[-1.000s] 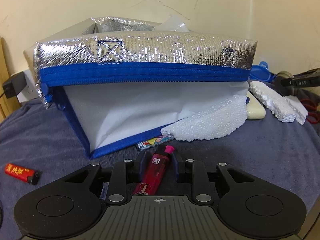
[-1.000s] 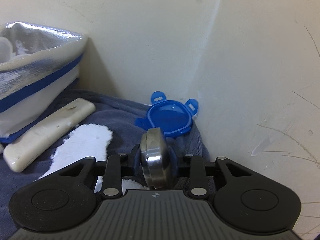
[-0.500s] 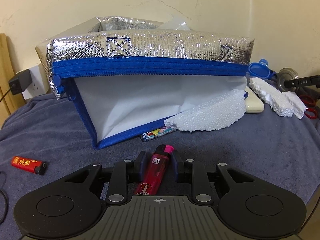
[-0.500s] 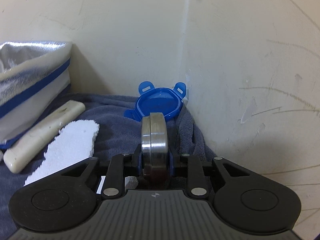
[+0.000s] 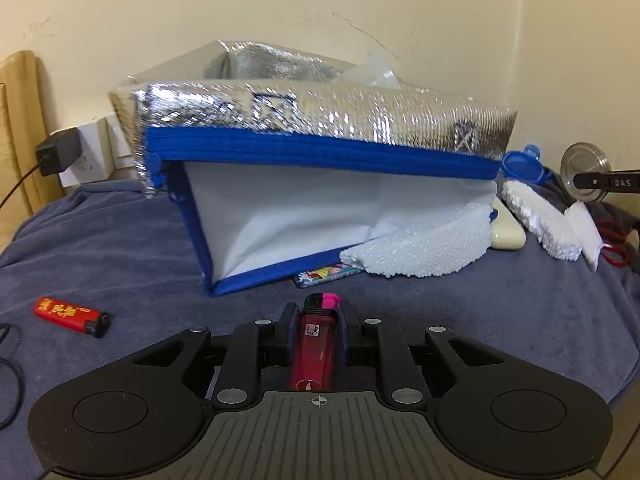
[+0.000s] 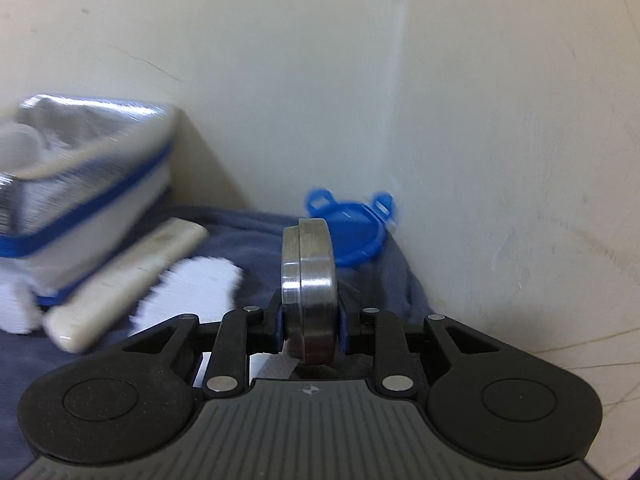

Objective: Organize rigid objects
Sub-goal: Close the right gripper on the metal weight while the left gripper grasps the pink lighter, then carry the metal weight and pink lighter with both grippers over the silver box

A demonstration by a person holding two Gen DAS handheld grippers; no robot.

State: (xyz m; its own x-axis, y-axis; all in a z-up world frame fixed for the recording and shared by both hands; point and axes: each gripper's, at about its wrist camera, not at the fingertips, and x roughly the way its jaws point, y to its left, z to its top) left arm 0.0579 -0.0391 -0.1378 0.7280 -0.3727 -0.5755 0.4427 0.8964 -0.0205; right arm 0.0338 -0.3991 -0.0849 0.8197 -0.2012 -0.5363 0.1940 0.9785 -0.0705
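Note:
My left gripper (image 5: 316, 312) is closing tight on a dark red lighter with a pink cap (image 5: 314, 344), held upright between the pads just above the blue cloth. Right behind it stands the silver insulated bag with blue trim (image 5: 320, 132), open at the top. My right gripper (image 6: 310, 320) is shut on a round metal disc (image 6: 308, 264), gripped on its flat faces and lifted off the cloth near the wall corner. In the left wrist view the disc (image 5: 582, 168) shows at the far right, past the bag.
A red lighter (image 5: 70, 314) lies on the cloth at left. White foam pieces (image 5: 424, 248) and a patterned stick (image 5: 324, 274) lie against the bag's base. A cream bar (image 6: 128, 280) and a blue lid (image 6: 352, 236) lie near the corner. A charger (image 5: 58, 156) sits in a wall socket.
The pink-capped lighter has straightened between my left pads. My right gripper, with the disc in it, has risen a little, and its view has swung back left towards the bag.

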